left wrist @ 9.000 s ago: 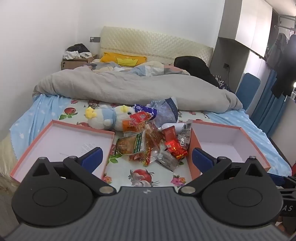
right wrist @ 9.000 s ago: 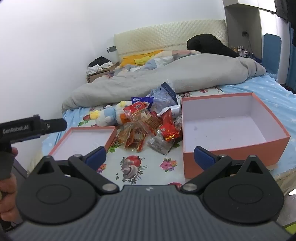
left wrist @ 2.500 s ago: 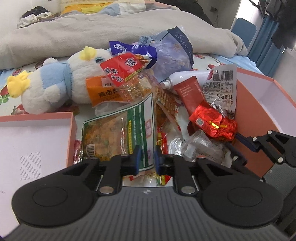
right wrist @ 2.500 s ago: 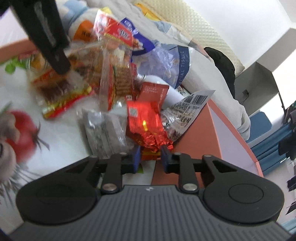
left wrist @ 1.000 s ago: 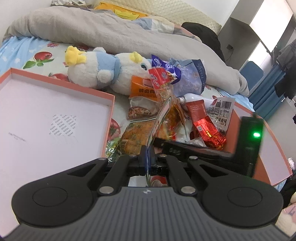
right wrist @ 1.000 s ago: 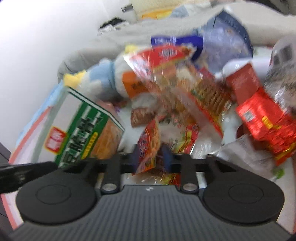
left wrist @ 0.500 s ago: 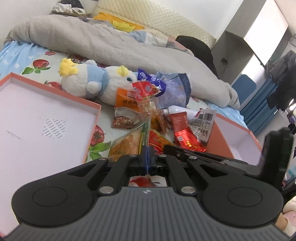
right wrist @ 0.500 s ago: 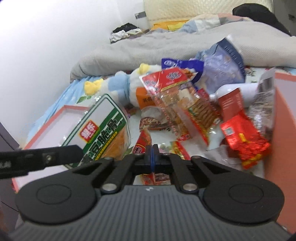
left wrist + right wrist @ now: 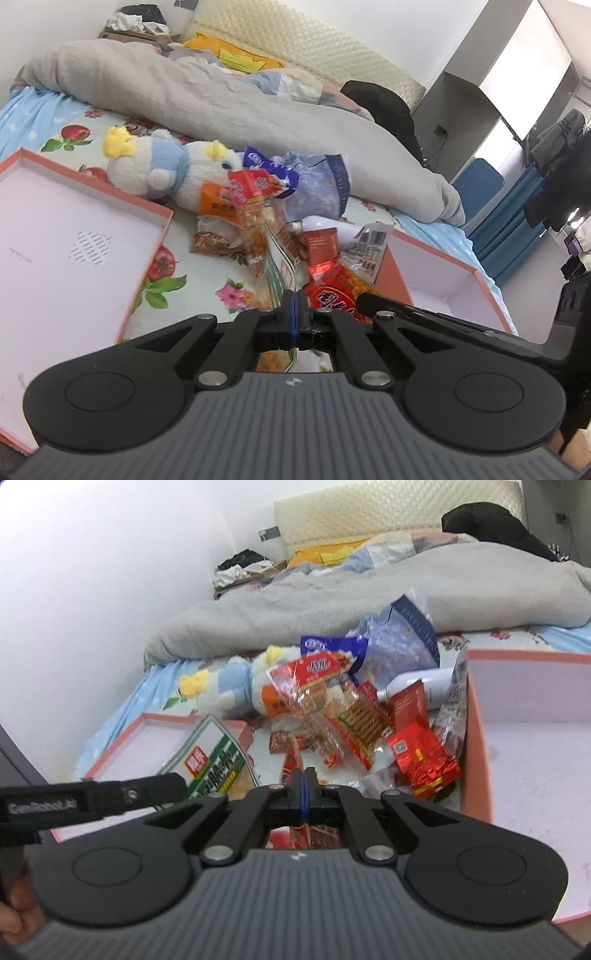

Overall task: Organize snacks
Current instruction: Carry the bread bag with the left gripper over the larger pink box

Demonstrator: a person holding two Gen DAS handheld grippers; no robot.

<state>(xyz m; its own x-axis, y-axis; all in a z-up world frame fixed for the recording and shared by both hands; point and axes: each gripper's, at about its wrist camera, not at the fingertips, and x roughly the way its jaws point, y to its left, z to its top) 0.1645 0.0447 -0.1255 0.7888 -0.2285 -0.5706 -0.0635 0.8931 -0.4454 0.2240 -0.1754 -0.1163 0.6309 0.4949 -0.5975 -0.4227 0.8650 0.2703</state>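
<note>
My left gripper [image 9: 292, 310] is shut on a green-and-white snack packet [image 9: 276, 271], seen edge-on and lifted off the bed; its face shows in the right wrist view [image 9: 218, 768]. My right gripper [image 9: 303, 788] is shut on a red snack packet [image 9: 293, 760], which also shows in the left wrist view [image 9: 336, 291]. A pile of snacks [image 9: 332, 709] lies on the bed between a shallow pink lid [image 9: 74, 236] on the left and a deeper pink box [image 9: 535, 746] on the right.
A blue-and-white plush duck [image 9: 162, 173] lies behind the pile. A white tube [image 9: 413, 686] and a blue tissue pack [image 9: 399, 638] sit among the snacks. A grey duvet [image 9: 221, 99] covers the far bed. A blue chair [image 9: 476, 181] stands at right.
Both grippers have lifted their packets higher and drawn back from the pile. The right gripper has swung right, toward the deep box. The left packet now stands edge-on before my left camera.
</note>
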